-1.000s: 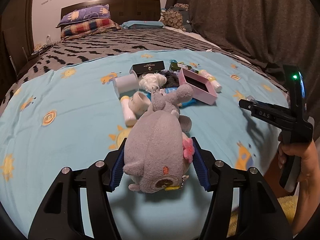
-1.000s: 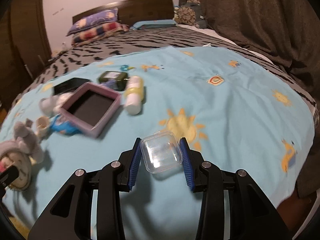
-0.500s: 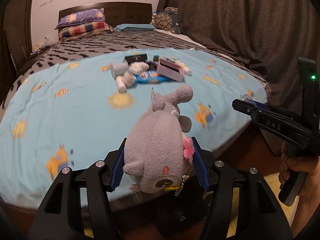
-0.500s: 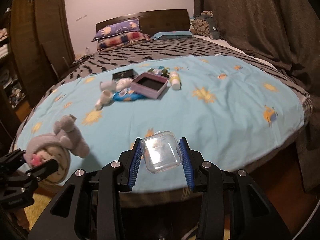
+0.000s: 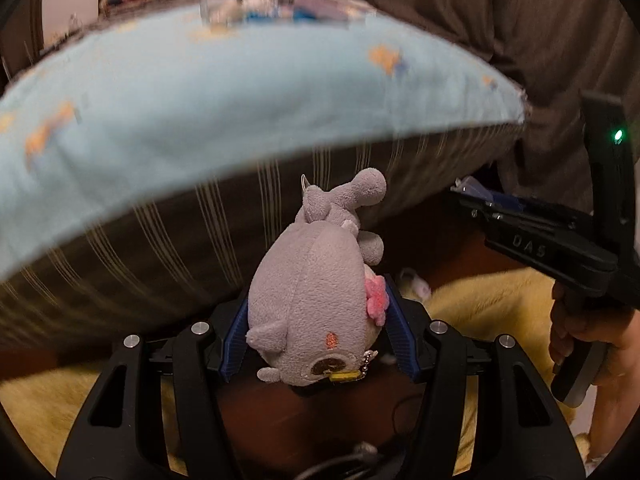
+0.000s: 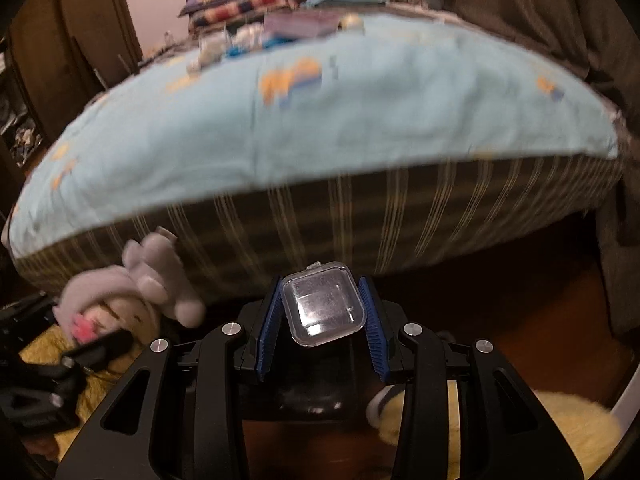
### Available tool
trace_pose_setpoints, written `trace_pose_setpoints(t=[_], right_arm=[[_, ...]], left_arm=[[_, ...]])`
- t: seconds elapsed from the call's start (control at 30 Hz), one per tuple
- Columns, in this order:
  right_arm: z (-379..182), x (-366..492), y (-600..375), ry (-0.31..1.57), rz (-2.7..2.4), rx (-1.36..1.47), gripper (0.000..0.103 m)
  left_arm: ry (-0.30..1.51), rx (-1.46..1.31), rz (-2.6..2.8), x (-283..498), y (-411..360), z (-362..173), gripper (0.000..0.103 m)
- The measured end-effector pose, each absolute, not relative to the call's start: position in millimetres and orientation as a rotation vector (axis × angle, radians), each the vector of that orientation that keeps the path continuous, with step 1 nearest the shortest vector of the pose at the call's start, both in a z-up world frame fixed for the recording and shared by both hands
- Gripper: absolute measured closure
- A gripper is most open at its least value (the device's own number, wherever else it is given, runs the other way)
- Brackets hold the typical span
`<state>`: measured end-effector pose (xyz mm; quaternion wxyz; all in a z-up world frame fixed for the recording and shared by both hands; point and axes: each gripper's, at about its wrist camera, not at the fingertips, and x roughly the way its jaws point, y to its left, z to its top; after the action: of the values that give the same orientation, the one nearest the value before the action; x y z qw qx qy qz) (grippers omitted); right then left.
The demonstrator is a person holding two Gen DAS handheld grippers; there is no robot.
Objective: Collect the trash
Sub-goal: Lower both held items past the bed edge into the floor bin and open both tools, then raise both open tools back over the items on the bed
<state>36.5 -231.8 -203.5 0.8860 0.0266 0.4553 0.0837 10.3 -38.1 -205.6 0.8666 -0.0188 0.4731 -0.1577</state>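
Note:
My left gripper (image 5: pixel 316 320) is shut on a grey plush toy (image 5: pixel 316 292) with a pink bow, held low in front of the bed's striped side. The plush toy also shows at the left of the right wrist view (image 6: pixel 132 284). My right gripper (image 6: pixel 322 320) is shut on a small clear plastic box (image 6: pixel 322 308), also below the bed's edge. The right gripper also appears at the right of the left wrist view (image 5: pixel 472 196), held by a hand. Several remaining items (image 6: pixel 280 28) lie blurred far back on the blue sheet.
The bed with a light blue sheet (image 5: pixel 200 80) and striped mattress side (image 6: pixel 360 208) fills the view ahead. A yellow fluffy rug (image 5: pixel 480 304) lies on the dark floor below. A brown curtain (image 5: pixel 520 20) hangs at the right. Pillows (image 6: pixel 232 4) lie at the headboard.
Both grippers have pulled back from the bed and dropped below its edge, keeping hold of the plush toy and the clear box. The floor and rug have come into view.

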Motion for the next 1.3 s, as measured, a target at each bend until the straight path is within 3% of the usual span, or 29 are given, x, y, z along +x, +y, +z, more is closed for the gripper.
trace_pose_setpoints(t=[0.67,0.73,0.8,0.93,1.0,1.03,1.07,1.3], right_arm=[[-359,66,-225,1.258,0.197,0.165,0.063],[-362,69,-227,1.275,0.194,0.167,0.063],[-367,72,-227,1.291,0.191,0.169,0.063],[-369,77,-226,1.300,0.186,0.172,0.062],[-369,77,-225,1.296,0.187,0.174,0.053],[-370,77,-226,1.291,0.186,0.175,0.041],[-368,77,-226,1.281,0.188,0.179,0.038],[-324,66,-235,1.171,0.161,0.173,0.029]], left_arm=[[1.272,-0.029,-0.347,52,-55,-362,0.044],[1.288,-0.024,-0.351,54,-56,-370,0.042],[1.283,-0.017,-0.349,54,-57,-372,0.028],[1.260,-0.001,-0.329,55,-55,-368,0.022],[1.255,0.005,-0.317,54,-54,-365,0.021],[1.248,0.010,-0.309,53,-53,-363,0.021],[1.241,0.013,-0.302,52,-49,-359,0.021],[1.132,0.043,-0.238,43,-43,-312,0.020]])
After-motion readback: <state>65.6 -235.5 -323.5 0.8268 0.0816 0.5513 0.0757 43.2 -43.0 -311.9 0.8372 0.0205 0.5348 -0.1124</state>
